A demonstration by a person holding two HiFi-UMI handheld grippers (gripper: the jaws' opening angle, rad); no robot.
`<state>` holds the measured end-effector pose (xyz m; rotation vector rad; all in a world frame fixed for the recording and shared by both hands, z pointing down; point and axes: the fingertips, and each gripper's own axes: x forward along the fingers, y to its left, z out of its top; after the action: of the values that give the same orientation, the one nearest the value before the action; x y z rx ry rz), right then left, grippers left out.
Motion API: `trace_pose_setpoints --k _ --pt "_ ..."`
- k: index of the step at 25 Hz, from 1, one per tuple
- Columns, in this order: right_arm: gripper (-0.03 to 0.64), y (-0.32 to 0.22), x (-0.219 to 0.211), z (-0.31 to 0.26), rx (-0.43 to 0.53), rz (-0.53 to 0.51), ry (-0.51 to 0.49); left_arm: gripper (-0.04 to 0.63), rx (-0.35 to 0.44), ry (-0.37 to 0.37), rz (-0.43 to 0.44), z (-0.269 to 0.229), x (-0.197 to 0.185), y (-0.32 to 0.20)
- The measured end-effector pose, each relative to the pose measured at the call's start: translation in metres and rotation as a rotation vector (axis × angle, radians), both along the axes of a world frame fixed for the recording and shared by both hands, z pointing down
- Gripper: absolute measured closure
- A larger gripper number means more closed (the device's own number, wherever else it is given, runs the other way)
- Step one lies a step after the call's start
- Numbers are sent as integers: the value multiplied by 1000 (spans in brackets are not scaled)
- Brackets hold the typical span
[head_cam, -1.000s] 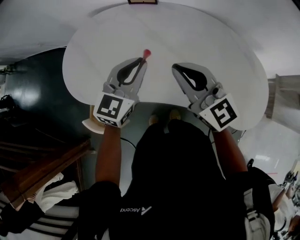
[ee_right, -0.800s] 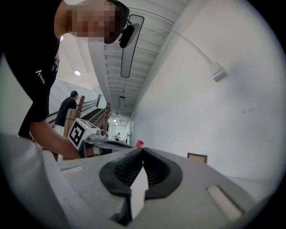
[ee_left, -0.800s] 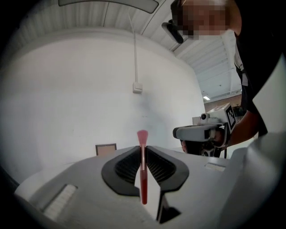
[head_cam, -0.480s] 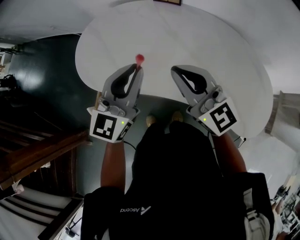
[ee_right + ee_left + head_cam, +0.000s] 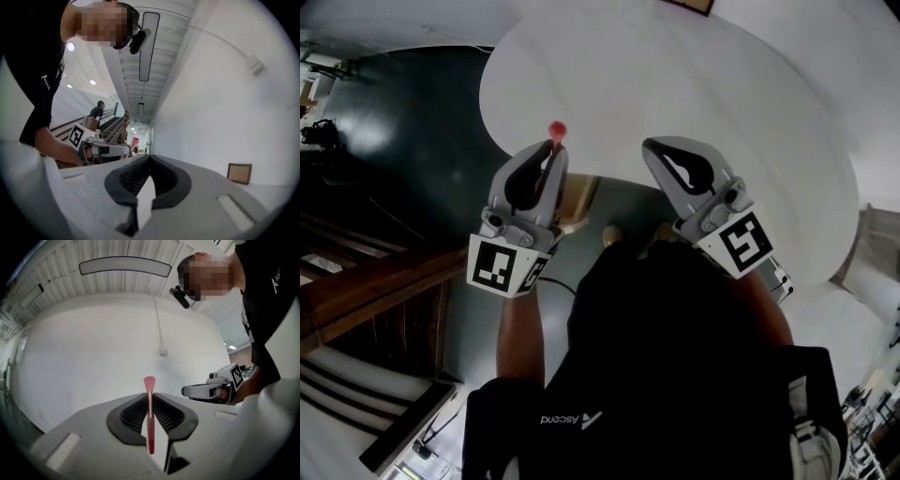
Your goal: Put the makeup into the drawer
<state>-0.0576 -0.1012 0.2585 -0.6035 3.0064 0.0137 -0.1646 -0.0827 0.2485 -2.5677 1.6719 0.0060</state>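
The left tongs (image 5: 150, 397) are clamped on a slim pink brush (image 5: 149, 408). Its handle runs back between the ribbed pads and its soft head sticks out past the tips. In the head view the brush hangs in the air at the near edge of the round white desk (image 5: 694, 94), touching nothing but the tongs. The right tongs (image 5: 149, 157) are closed together with nothing between them, and they sit level beside the left pair.

No drawer shows plainly. A wooden piece (image 5: 579, 195) sits below the desk edge near the left tongs and may belong to one, but I cannot tell.

The step in hand looks like carrying the brush to the drawer. The grip is on a thin, smooth handle, so the brush could pivot or slide if it is swung hard. A steady squeeze and a level, unhurried carry would suit it. The head should lead, well clear of the desk edge. If the drawer is shut, the empty right tongs are free to pull it open. The brush is best lowered in lengthways and let go only once it rests on the drawer floor.
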Motion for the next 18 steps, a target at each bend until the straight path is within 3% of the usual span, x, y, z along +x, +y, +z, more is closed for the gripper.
trace_pose_setpoints --k 9,14,18 --pt "614 21 -68 16 -9 -62 43 541 -40 -92 43 24 -60 22" --pt "614 24 -94 29 -24 -76 73 541 -129 -134 98 58 -83 31" --pt "614 24 -104 40 -21 -77 90 541 -194 -220 157 94 -89 38"
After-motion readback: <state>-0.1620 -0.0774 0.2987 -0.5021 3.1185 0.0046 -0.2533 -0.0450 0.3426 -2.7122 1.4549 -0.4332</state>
